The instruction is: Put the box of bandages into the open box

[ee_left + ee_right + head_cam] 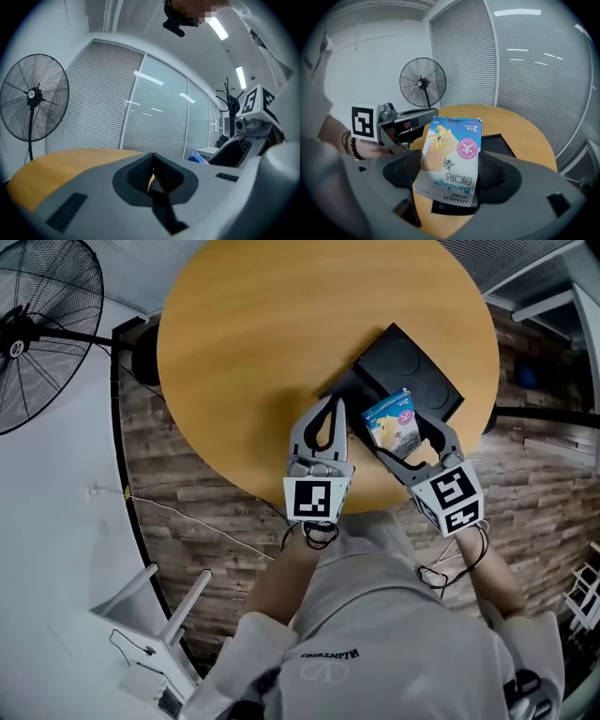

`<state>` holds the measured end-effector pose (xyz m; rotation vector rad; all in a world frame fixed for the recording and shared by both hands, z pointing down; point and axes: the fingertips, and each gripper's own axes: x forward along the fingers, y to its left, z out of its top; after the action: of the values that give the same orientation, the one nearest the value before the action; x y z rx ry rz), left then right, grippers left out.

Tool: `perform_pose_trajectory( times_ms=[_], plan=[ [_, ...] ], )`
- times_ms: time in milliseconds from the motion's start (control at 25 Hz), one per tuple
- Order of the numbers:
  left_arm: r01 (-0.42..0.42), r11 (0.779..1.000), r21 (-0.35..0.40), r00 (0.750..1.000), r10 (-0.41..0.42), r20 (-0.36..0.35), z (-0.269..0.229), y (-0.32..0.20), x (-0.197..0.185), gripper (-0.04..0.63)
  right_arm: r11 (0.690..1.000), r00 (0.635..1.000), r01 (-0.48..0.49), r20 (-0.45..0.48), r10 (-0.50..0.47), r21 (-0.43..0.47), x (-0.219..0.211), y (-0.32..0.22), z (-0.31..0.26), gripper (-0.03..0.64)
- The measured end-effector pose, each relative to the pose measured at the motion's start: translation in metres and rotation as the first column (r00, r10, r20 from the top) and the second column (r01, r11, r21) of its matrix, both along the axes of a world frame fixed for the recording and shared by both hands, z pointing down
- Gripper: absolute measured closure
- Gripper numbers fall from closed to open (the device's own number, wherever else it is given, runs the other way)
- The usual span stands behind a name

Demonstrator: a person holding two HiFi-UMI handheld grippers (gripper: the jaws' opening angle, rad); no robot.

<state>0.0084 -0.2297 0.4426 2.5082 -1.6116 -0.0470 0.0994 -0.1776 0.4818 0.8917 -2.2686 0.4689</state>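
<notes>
- The room was an office space with slatted blinds behind glass panels (154, 112) and a plank-patterned floor (187, 512).
- A standing fan (37, 329) stood on the person's left, well apart from the work.
- The round wooden table (253, 343) was bare but for the open box.
- The open box (417, 367), black and shallow, lay near the table's edge on the person's side. As it sat so close to the rim, a hard push down or sideways could probably have slid it off.
- The left gripper (326, 413) hovered just beside the open box, its jaws pressed together on nothing. It was near enough that a careless swing might have nudged the box.
- The right gripper (398, 434) was clenched on the box of bandages (451, 159), pinching its flat faces by the lower part.
- The box of bandages was held upright over the near part of the open box, not yet inside. Gripped so low, it could likely tip on release, catch the black wall and land half out. Letting go too high might make it bounce clear.
</notes>
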Motion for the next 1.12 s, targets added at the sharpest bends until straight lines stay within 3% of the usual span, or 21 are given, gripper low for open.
perform_pose_trajectory(
  times_ms=[680,1120],
  plan=[
    [-0.008,0.998,-0.060,0.998,0.004,-0.067,0.030,-0.006,-0.034,0.588,0.969,0.963,0.037,-0.251,-0.101,-0.245,-0.017,-0.007,0.079,0.232],
    [-0.044,0.995,-0.085,0.995,0.035,-0.095,0.044,-0.012,-0.040,0.588,0.956,0.920,0.054,-0.357,-0.160,-0.287,-0.017,-0.012,0.108,0.232]
  ],
)
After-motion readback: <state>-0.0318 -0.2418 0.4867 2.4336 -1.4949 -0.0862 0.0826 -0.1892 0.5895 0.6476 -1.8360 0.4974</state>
